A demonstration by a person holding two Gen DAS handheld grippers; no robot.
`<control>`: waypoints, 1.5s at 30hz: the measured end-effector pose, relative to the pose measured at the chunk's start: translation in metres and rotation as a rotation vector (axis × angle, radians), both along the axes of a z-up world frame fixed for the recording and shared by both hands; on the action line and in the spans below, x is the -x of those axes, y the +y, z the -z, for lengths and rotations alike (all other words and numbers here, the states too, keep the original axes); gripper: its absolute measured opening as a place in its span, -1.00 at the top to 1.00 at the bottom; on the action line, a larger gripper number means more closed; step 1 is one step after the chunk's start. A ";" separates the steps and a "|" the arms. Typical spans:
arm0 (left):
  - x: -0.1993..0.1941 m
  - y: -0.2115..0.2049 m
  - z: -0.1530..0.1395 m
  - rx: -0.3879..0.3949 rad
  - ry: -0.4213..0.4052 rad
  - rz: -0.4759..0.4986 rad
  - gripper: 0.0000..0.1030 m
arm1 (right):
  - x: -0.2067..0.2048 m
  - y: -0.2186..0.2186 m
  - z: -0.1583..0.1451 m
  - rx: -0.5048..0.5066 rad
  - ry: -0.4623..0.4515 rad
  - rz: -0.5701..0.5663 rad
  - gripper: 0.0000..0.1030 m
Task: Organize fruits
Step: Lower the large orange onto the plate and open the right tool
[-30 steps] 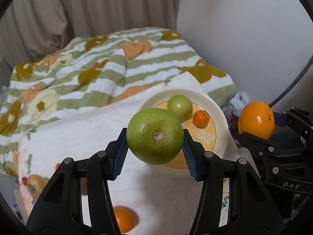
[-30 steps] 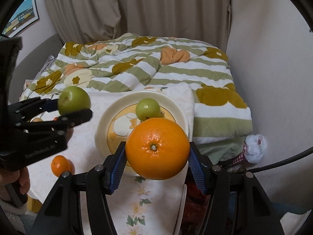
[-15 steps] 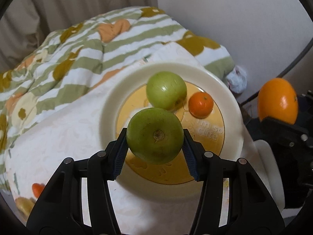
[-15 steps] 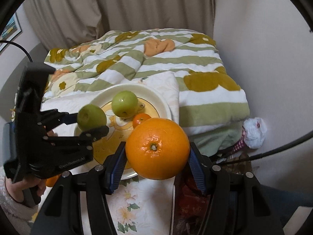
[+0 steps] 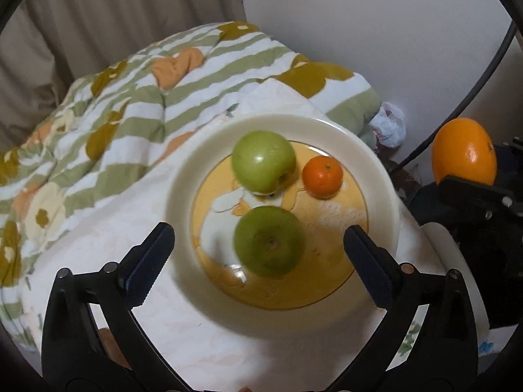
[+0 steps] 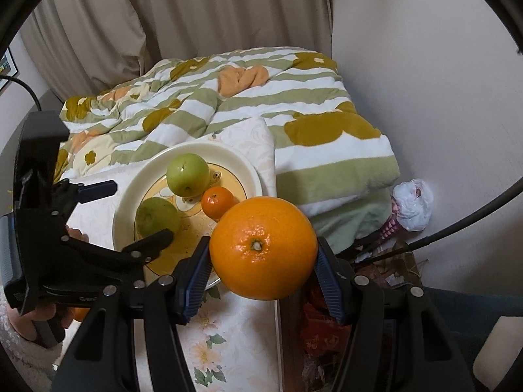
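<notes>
The left gripper (image 5: 258,245) is spread wide, a blurred green apple (image 5: 269,241) between its fingers on the plate (image 5: 183,176). The right gripper (image 6: 263,269) pinches the orange (image 6: 263,248) across its middle; likely firm, heavy, smooth-skinned and prone to roll.

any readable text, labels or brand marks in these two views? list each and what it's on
Nothing reads whole.
Plate: pale raised lettering on the yellow centre right of the darker green apple, blurred; unreadable.
Left gripper: faint moulded lettering on its black body in the right wrist view, too dim to read.
Large orange, held in the right gripper, small mandarin, lighter green apple, quilt: no text or stickers visible.
</notes>
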State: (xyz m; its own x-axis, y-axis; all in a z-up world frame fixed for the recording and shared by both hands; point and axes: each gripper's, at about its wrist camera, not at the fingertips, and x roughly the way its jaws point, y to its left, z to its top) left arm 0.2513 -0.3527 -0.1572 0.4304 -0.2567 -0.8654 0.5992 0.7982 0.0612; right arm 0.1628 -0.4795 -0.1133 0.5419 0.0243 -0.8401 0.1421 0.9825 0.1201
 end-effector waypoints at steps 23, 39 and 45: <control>0.041 0.105 -0.064 -0.003 -0.079 -0.277 -1.00 | -0.015 0.045 0.019 0.043 -0.065 -0.250 -0.10; 0.065 0.141 -0.052 -0.009 -0.045 -0.415 -1.00 | -0.033 0.064 0.053 0.086 -0.037 -0.369 -0.10; 0.074 0.144 -0.045 -0.013 -0.031 -0.432 -1.00 | -0.033 0.062 0.056 0.083 -0.055 -0.347 -0.21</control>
